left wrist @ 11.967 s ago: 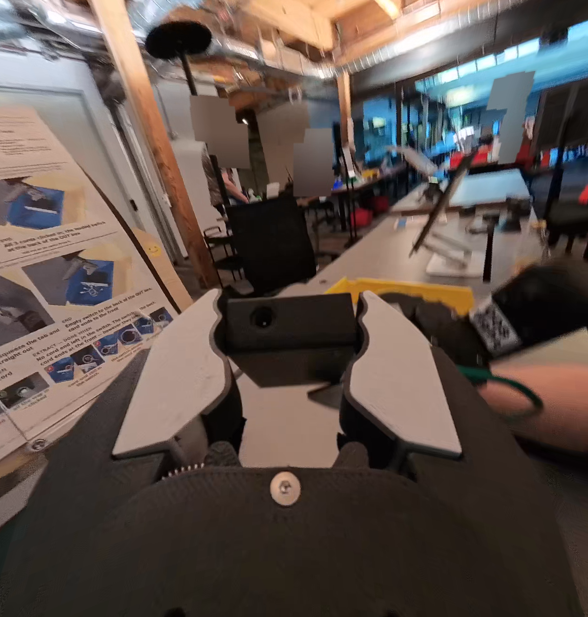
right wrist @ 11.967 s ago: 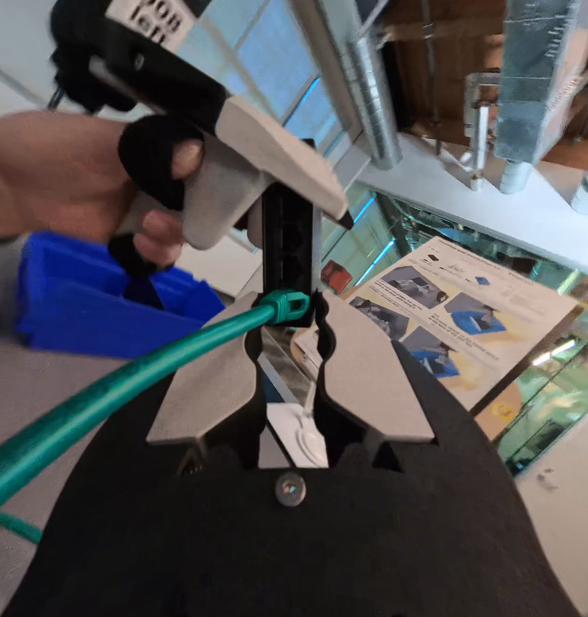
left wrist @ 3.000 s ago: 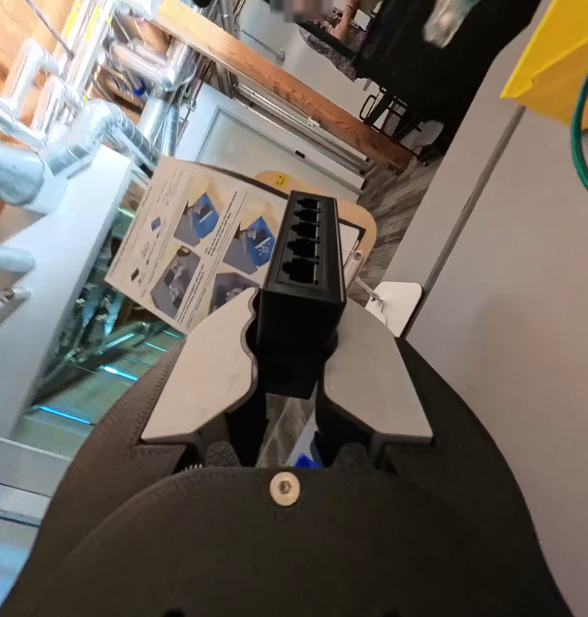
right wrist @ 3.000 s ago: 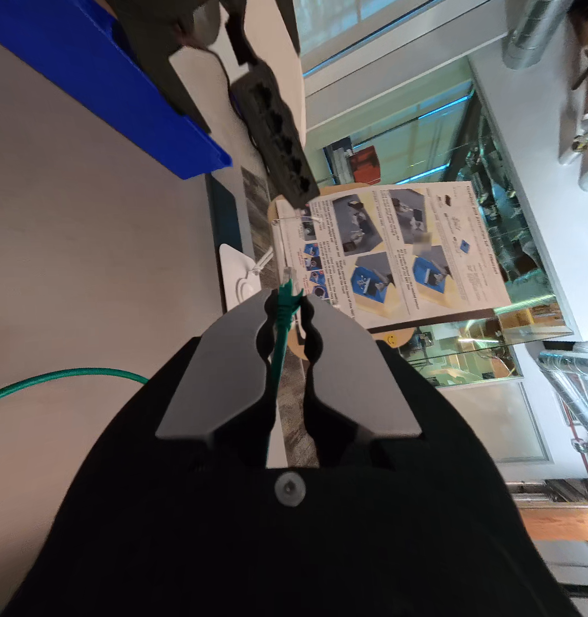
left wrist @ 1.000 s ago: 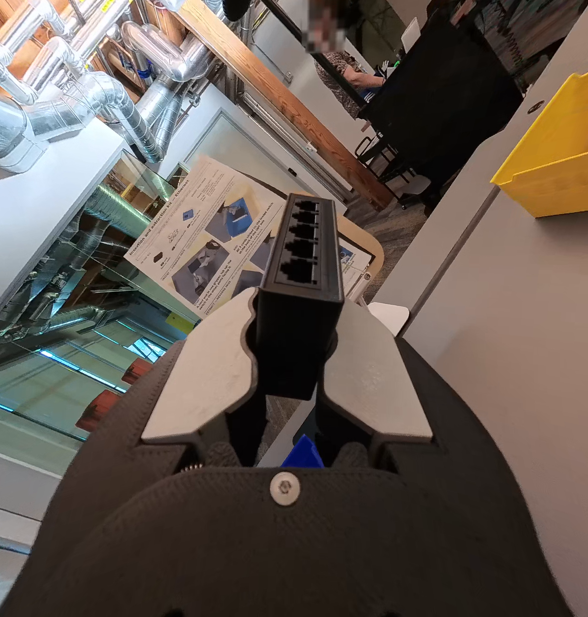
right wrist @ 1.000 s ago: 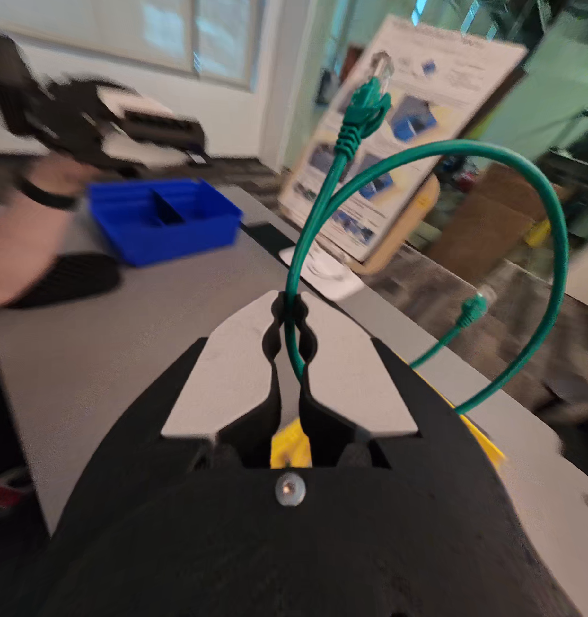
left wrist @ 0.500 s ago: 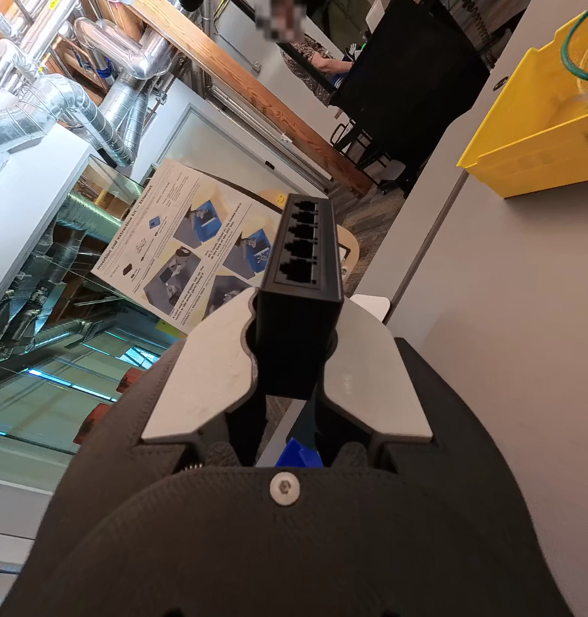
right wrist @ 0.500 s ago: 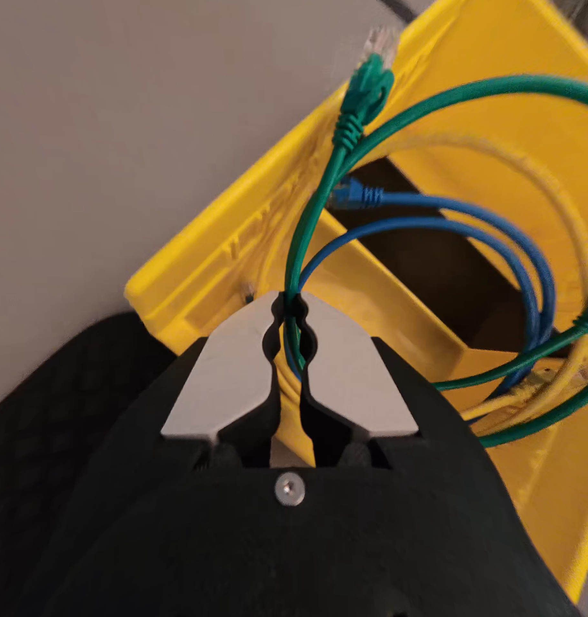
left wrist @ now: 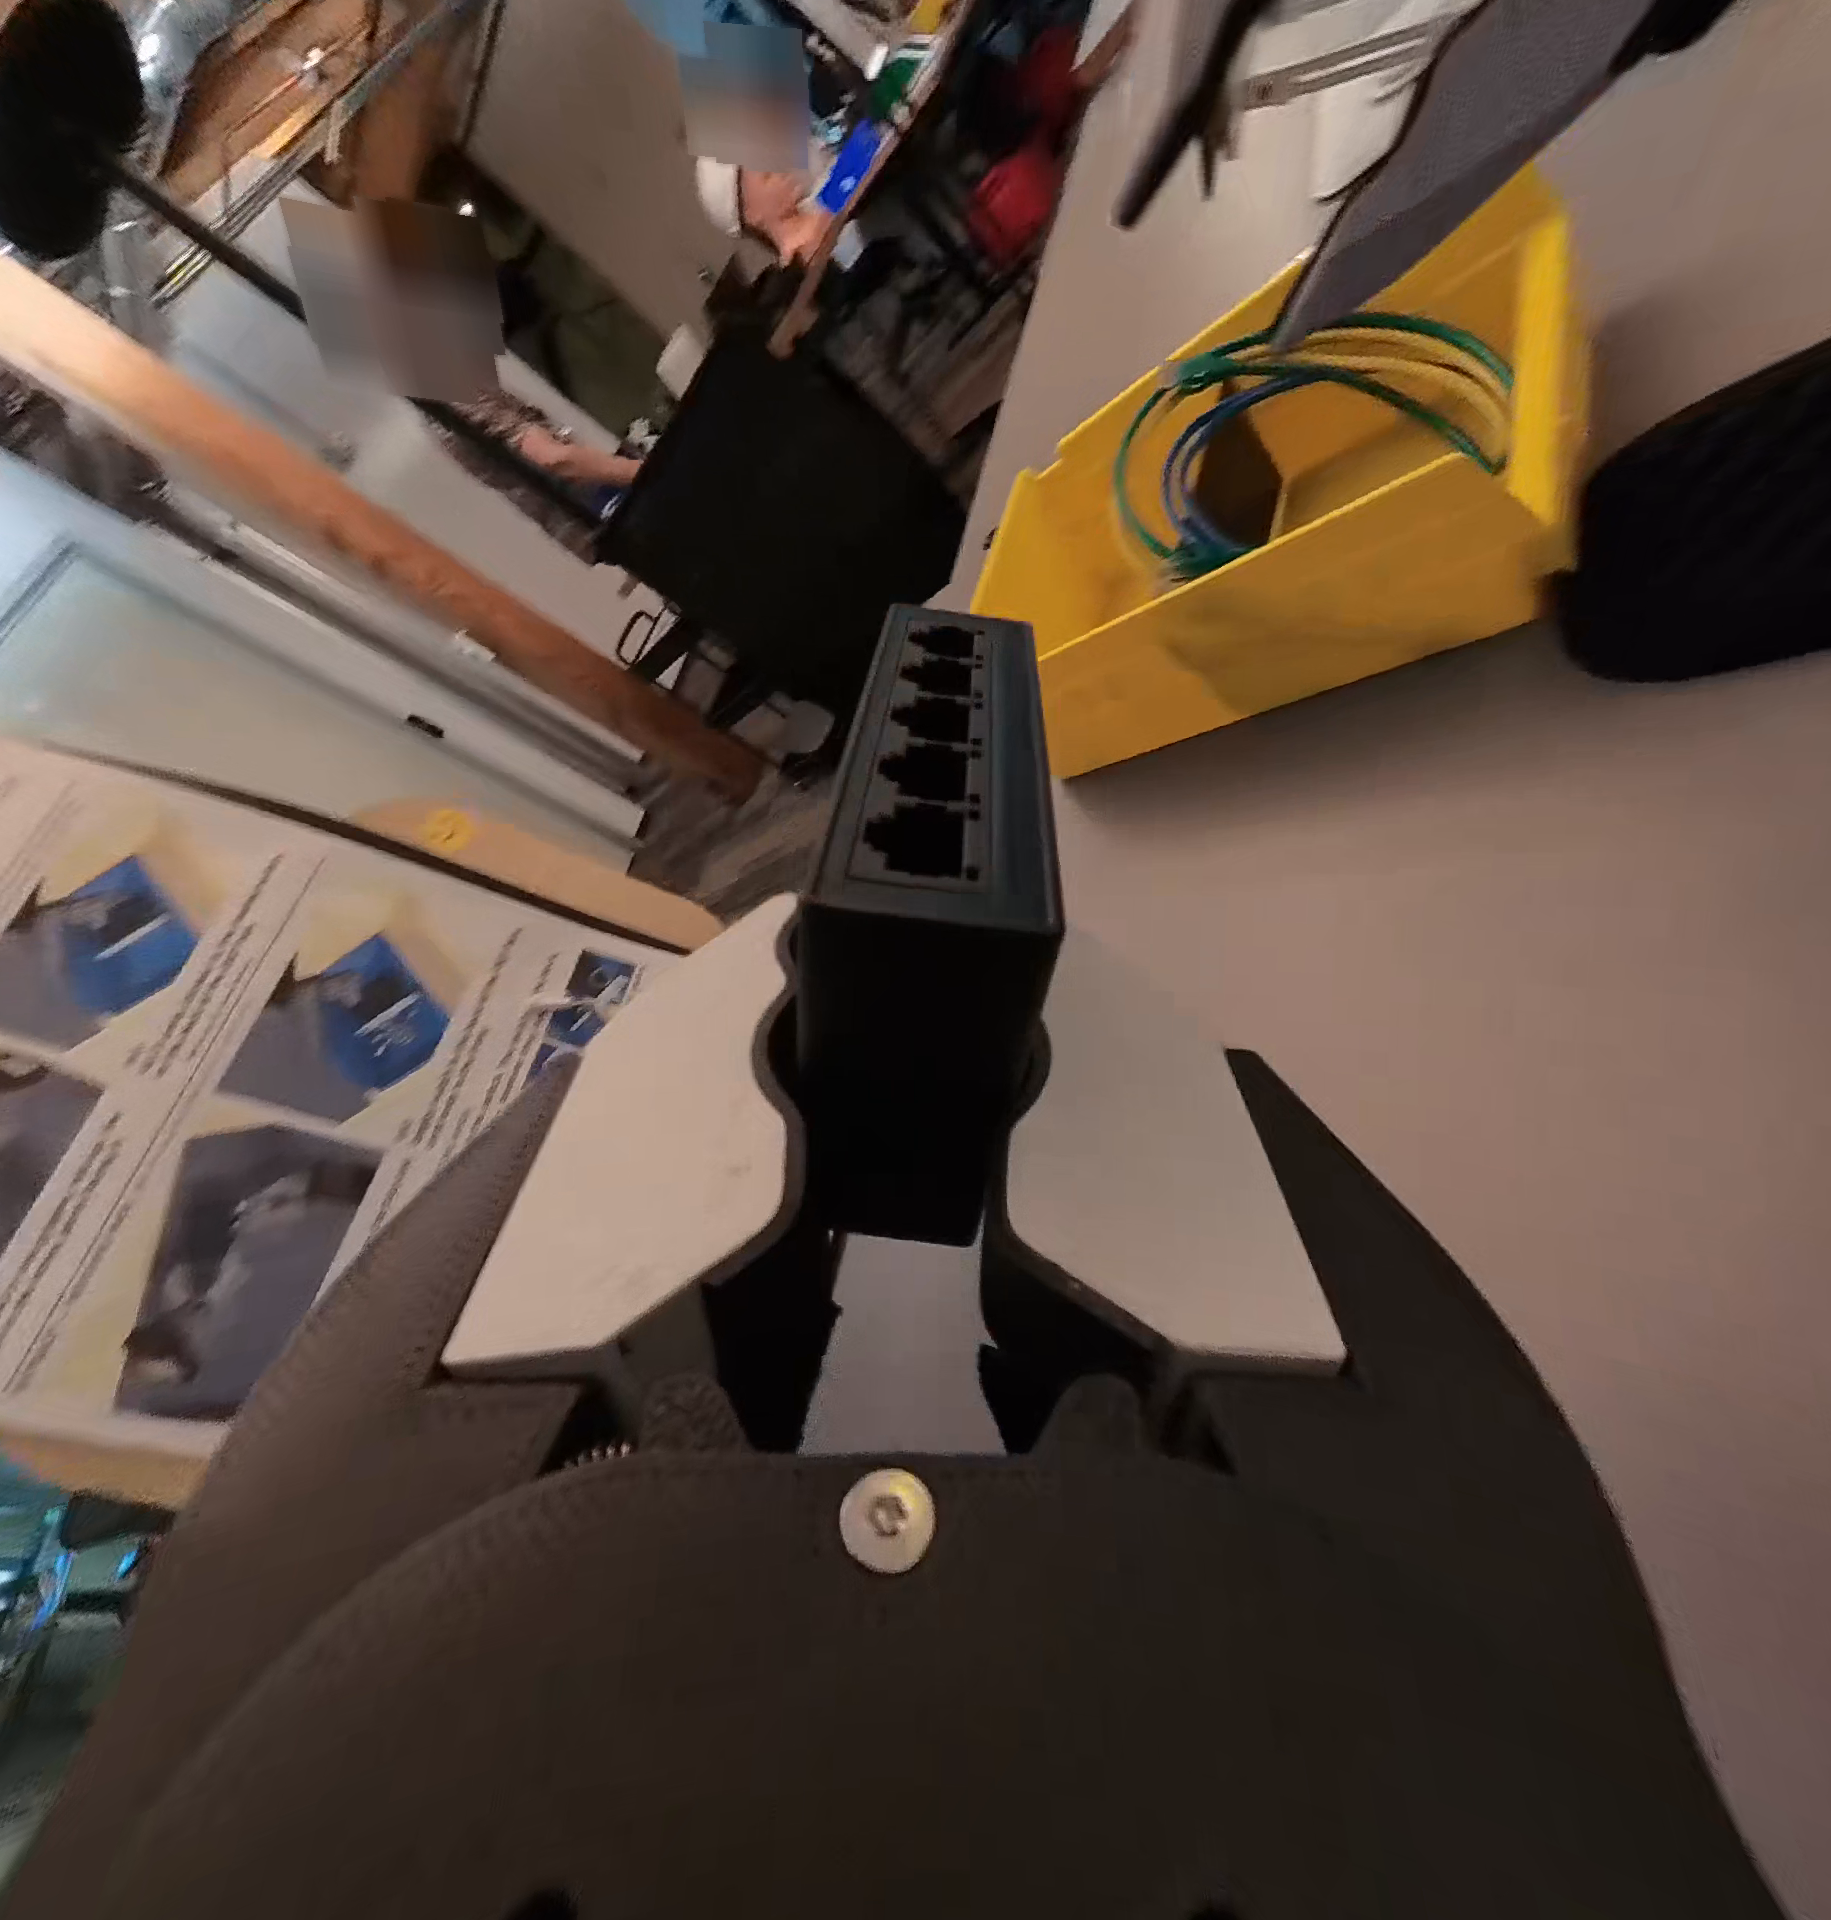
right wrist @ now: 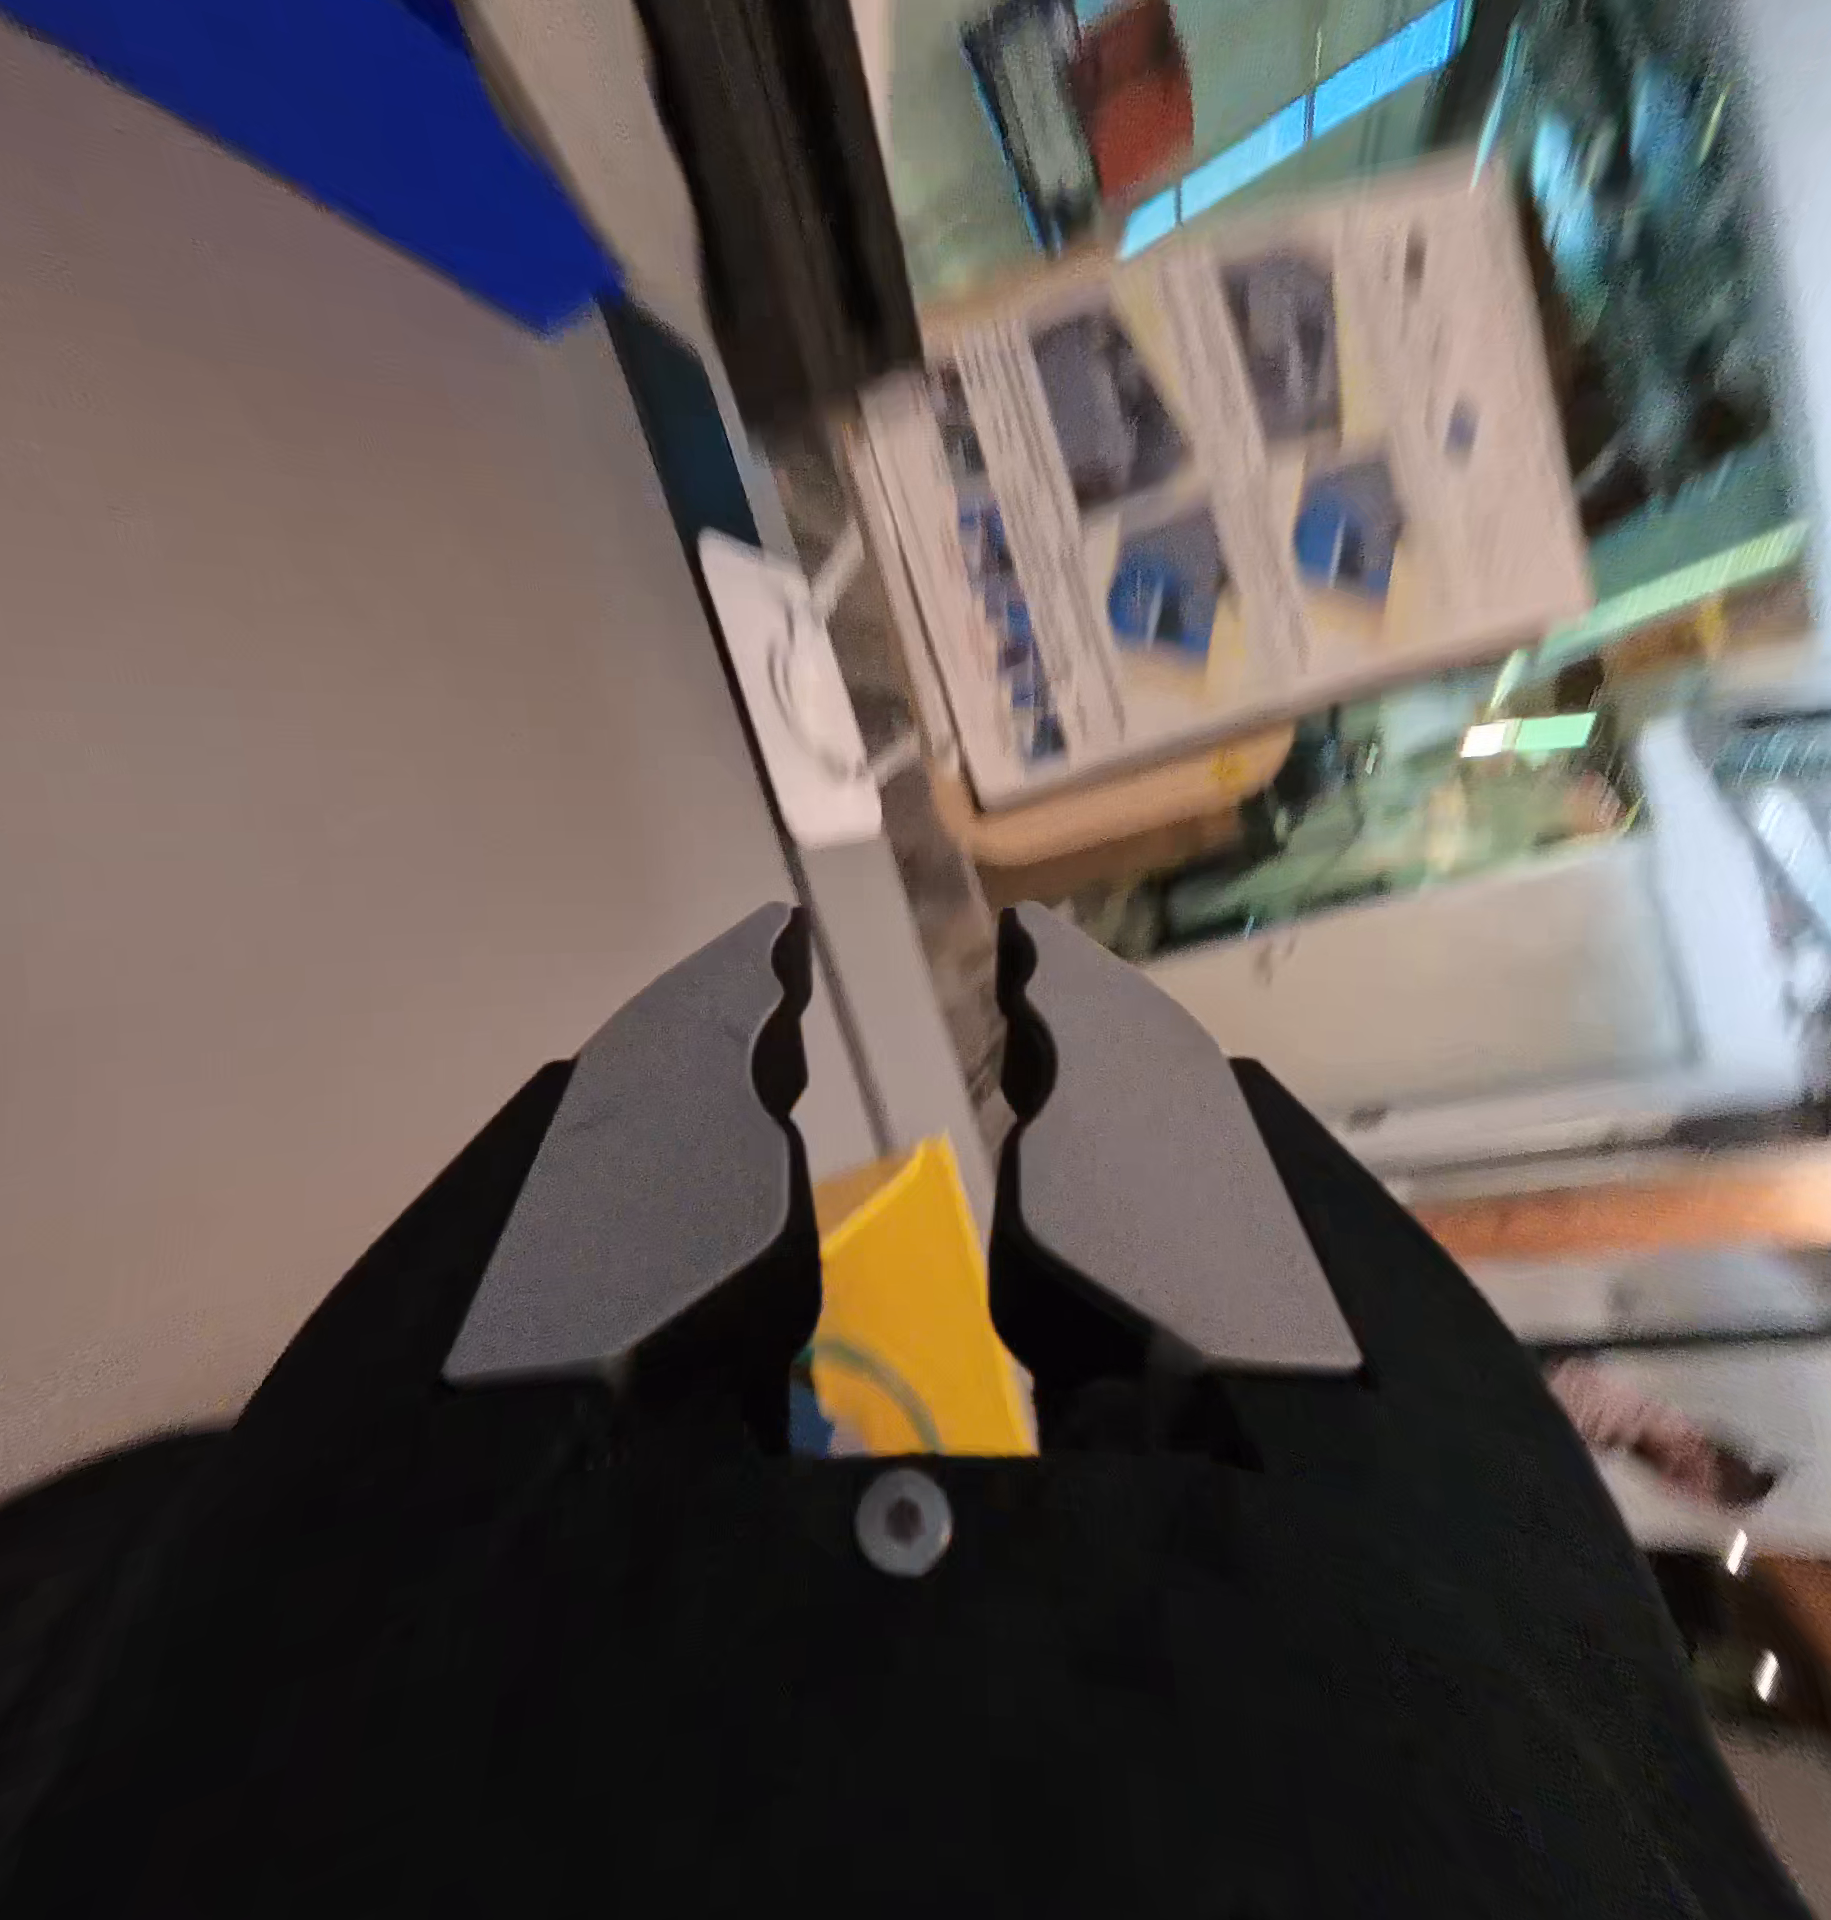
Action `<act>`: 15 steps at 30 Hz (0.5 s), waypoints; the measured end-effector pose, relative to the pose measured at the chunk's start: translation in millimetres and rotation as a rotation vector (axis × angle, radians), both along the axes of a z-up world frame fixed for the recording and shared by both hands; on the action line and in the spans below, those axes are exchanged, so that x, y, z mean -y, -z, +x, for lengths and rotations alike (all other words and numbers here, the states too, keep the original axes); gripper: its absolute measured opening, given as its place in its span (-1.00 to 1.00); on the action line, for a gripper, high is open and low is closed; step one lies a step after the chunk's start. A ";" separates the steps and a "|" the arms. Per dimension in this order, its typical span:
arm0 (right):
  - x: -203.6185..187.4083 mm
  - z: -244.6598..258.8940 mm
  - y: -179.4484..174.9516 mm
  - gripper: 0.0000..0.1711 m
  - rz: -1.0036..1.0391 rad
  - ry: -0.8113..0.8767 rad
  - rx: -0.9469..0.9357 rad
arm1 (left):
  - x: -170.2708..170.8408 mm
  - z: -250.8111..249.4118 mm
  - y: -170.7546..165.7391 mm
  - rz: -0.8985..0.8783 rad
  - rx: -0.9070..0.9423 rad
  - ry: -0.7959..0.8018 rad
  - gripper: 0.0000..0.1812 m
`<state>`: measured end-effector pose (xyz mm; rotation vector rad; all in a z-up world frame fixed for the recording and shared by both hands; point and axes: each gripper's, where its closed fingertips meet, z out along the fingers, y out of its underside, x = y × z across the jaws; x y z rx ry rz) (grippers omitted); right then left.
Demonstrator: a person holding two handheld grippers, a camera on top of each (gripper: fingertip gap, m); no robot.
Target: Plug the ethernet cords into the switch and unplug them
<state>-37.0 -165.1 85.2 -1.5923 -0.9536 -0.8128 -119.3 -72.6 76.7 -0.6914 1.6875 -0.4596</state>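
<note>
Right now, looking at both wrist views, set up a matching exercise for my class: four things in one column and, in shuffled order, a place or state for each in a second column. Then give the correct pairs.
Column 1
1. switch
2. cords
3. right gripper
4. blue bin

Column 2
A. open, nothing between its fingers
B. coiled in the yellow bin
C. clamped in the left gripper, all ports empty
D. at the top left corner of the right wrist view

Pairs: 1-C, 2-B, 3-A, 4-D
</note>
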 end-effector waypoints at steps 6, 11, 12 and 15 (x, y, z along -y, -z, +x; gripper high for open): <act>-35.2 -89.6 -9.8 -0.51 -0.053 -0.243 0.059 | 23.1 11.4 14.4 0.090 -0.035 0.043 -0.65; -50.9 -75.6 0.3 -0.67 -0.170 -0.217 0.127 | 30.8 10.9 0.5 0.013 0.058 0.086 -0.54; -52.3 -57.9 -2.9 -0.67 -0.189 -0.195 0.111 | 26.5 7.0 -7.8 -0.030 0.085 0.081 -0.51; -69.0 50.2 -15.9 -0.67 -0.186 0.009 0.087 | 14.6 -12.2 -32.9 -0.169 0.154 0.098 -0.49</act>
